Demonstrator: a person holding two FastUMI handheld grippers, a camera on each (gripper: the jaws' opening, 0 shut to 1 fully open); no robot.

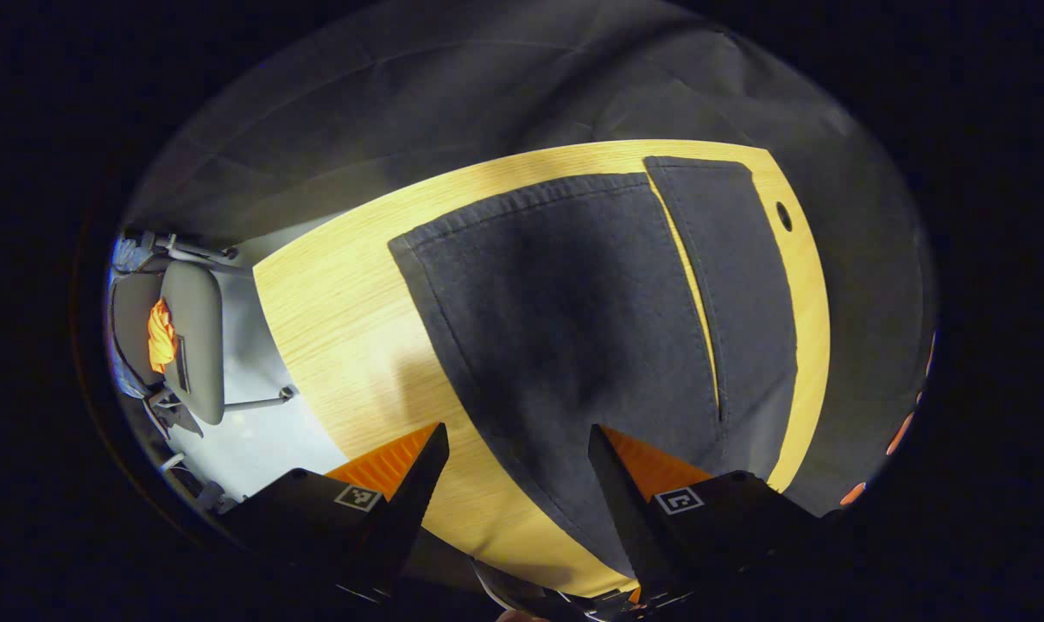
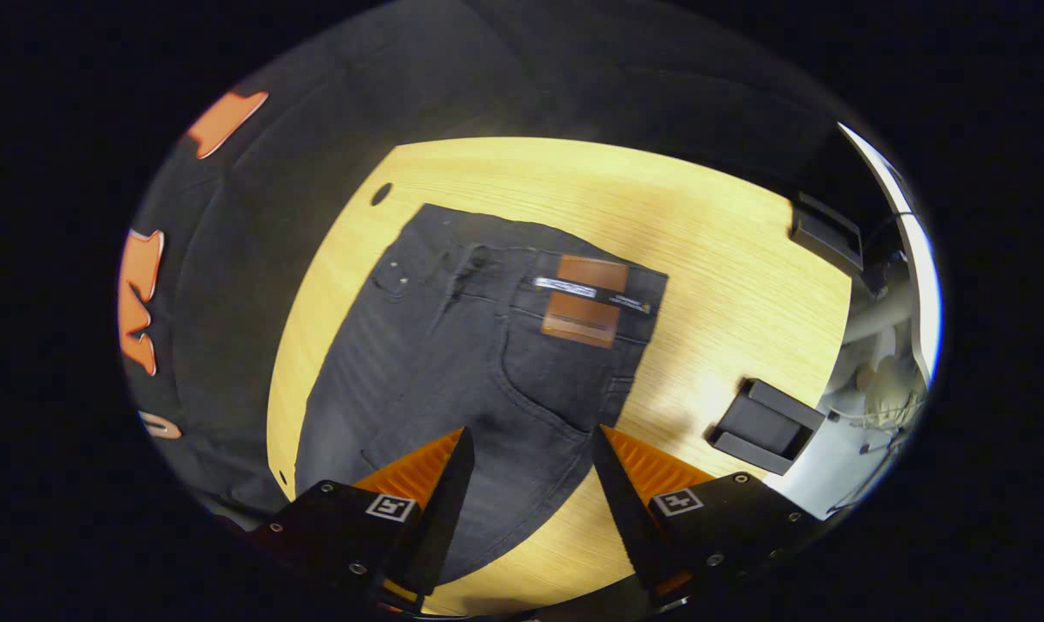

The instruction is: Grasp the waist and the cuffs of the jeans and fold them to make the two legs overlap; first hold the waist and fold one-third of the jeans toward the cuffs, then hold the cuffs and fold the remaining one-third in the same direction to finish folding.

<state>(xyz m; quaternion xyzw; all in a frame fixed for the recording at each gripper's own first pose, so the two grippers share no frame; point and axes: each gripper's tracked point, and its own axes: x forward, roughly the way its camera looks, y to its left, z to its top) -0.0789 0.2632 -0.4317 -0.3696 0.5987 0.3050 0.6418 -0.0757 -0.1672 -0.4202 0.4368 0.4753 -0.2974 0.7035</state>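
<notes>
Jeans lie flat on the pale wooden worktop, unfolded, legs side by side. In the right gripper view the waist end is ahead of the right hand-held gripper, with the waistband far from the fingers and a brown leather patch on it; the denim below the back pocket lies between and beneath the two spread fingers, which hold nothing. A dark block rests on the worktop just right of the jeans. In the left gripper view the cuffs lie ahead of the left hand-held gripper, the two legs parted by a thin strip of wood. Its fingers stand wide apart above the leg's near edge, gripping nothing. A grey chair stands off the worktop's left end.
</notes>
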